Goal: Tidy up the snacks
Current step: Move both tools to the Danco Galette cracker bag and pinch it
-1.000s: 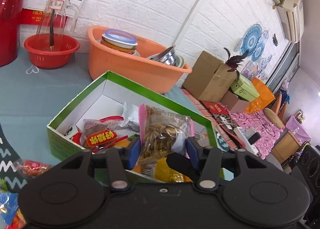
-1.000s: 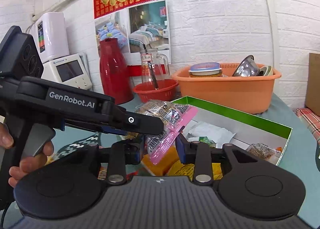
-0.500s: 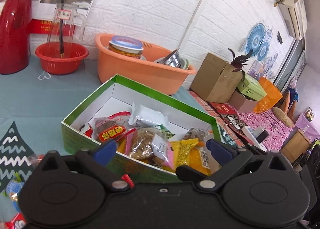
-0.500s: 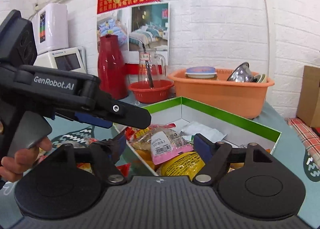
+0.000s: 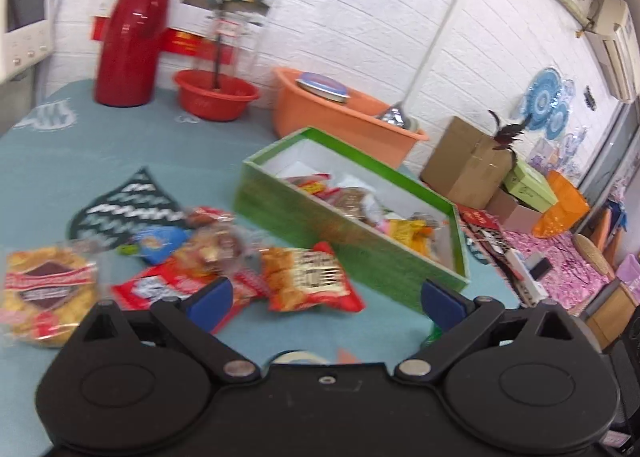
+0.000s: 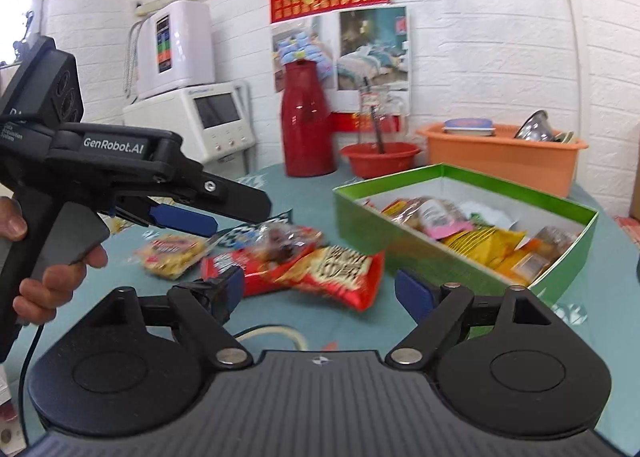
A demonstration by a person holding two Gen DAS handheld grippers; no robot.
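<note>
1. The green box (image 6: 404,253) stands on the teal tablecloth (image 5: 80,161), in front of the orange basin (image 6: 500,161). It already holds several snack packets: a yellow packet (image 6: 480,241), a pink-edged packet (image 6: 444,223) and others, packed close together along its near wall.

2. The loose snacks lie on the cloth just beside the box, on its left in both views. The nearest is the red chips bag (image 5: 312,281); behind it lie a clear packet with dark pieces (image 6: 284,243), a blue packet (image 5: 160,239) and a round biscuit packet (image 5: 46,293) further left.

3. The left gripper (image 5: 324,297) has its jaws spread wide, with nothing between them (they have just been opening). It points at the red chips bag, not yet touching it.

4. The right gripper (image 6: 318,289) is the same: jaws wide and empty, just opened, facing the same bag from the other side.

5. What could go wrong, in my judgement:
   - Both grippers aim near one bag, so they may collide or pull it in two directions.
   - The bags are slippery and puffy; a pinch at the edge may slip or crush the chips.
   - The box's near side is crowded, so a new packet dropped there may slide over the wall.
</note>
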